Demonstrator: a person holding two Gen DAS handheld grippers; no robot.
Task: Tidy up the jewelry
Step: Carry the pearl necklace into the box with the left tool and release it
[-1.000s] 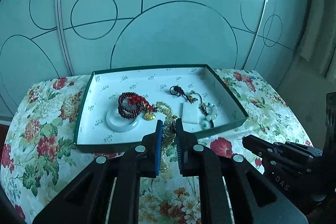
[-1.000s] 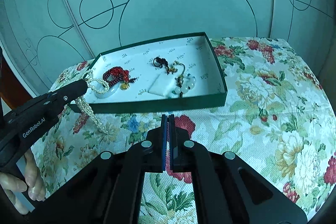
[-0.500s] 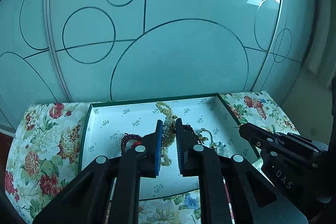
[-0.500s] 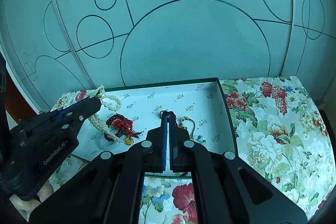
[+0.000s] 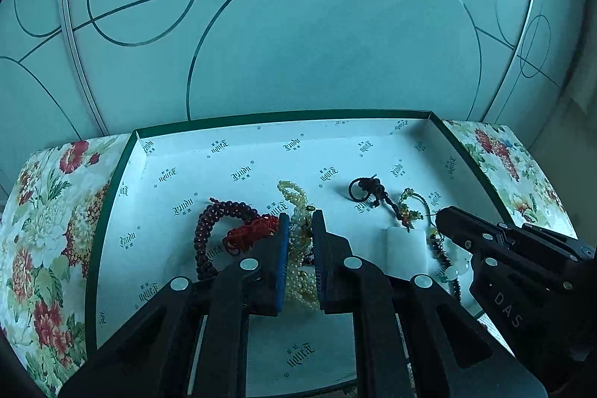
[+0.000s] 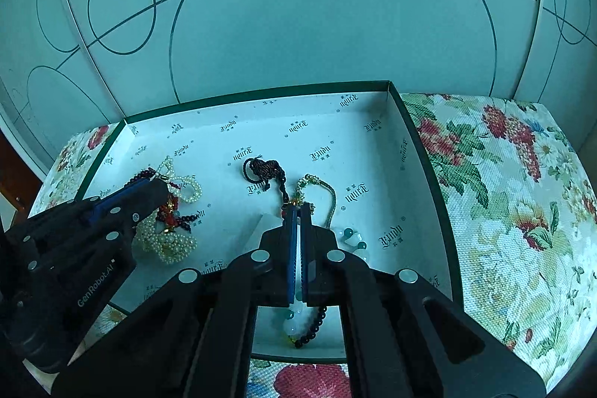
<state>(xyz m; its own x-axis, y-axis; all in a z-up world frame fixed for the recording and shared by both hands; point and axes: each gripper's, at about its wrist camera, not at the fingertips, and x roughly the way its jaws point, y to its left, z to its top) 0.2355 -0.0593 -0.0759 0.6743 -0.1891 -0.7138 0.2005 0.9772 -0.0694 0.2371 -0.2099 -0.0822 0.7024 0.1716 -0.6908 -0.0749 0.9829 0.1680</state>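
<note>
A shallow green box with white printed lining sits on the flowered cloth. My left gripper is shut on a cream pearl necklace, held low inside the box. The strand's lower loops pile on the lining beside a dark red bead bracelet. From the right wrist view, the left gripper shows at the left with the pearl necklace heaped beneath it. My right gripper is shut with nothing in it. It hovers over a white pendant and a gold chain. The right gripper appears at the right.
A dark knotted cord and pale jade beads also lie in the box. The flowered tablecloth stretches to the right. Frosted glass panels with circle lines stand directly behind the box.
Both grippers have moved forward from over the cloth to over the box. The left one carried the pearl necklace in and lowered it until its loops piled on the lining.
</note>
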